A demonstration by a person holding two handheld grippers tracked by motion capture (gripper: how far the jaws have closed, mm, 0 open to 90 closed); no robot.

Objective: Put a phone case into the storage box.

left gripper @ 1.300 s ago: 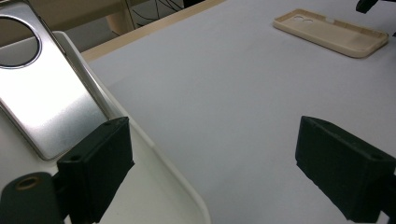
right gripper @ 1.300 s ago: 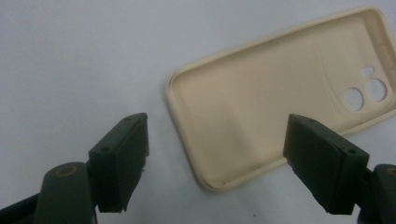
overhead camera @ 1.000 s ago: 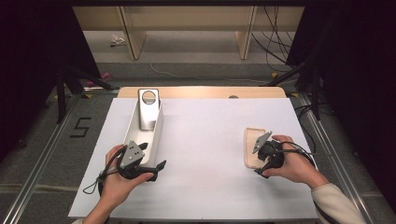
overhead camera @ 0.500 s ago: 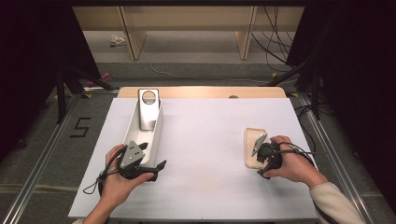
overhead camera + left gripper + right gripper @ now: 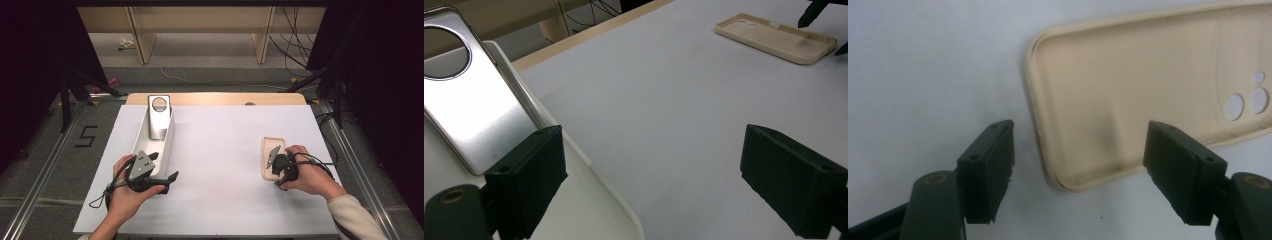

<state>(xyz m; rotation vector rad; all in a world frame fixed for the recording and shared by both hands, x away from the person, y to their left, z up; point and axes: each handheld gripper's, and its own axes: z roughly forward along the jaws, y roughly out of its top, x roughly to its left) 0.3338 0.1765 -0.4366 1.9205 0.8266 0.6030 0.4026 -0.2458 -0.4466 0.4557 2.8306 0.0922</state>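
Observation:
A beige phone case (image 5: 271,148) lies hollow side up at the table's right. My right gripper (image 5: 274,169) hovers over its near end. In the right gripper view the case's corner (image 5: 1083,150) lies between the two jaws, which have just been closing; the pads (image 5: 990,165) do not touch it, so my right gripper (image 5: 1080,167) is open. My left gripper (image 5: 164,167) is open and holds nothing at the near end of a long white tray (image 5: 170,136). One jaw is over the tray's rim (image 5: 589,160), the other over the table. A silver plate with a round hole (image 5: 159,117) (image 5: 479,110) leans in the tray's far end.
A white sheet (image 5: 220,150) covers the table, with a wooden strip (image 5: 215,99) along its far edge. The table's metal rails run down both sides. Beyond it are a floor with cables and wooden furniture legs.
The right gripper has edged a little toward the case's near end. The left hand has kept still.

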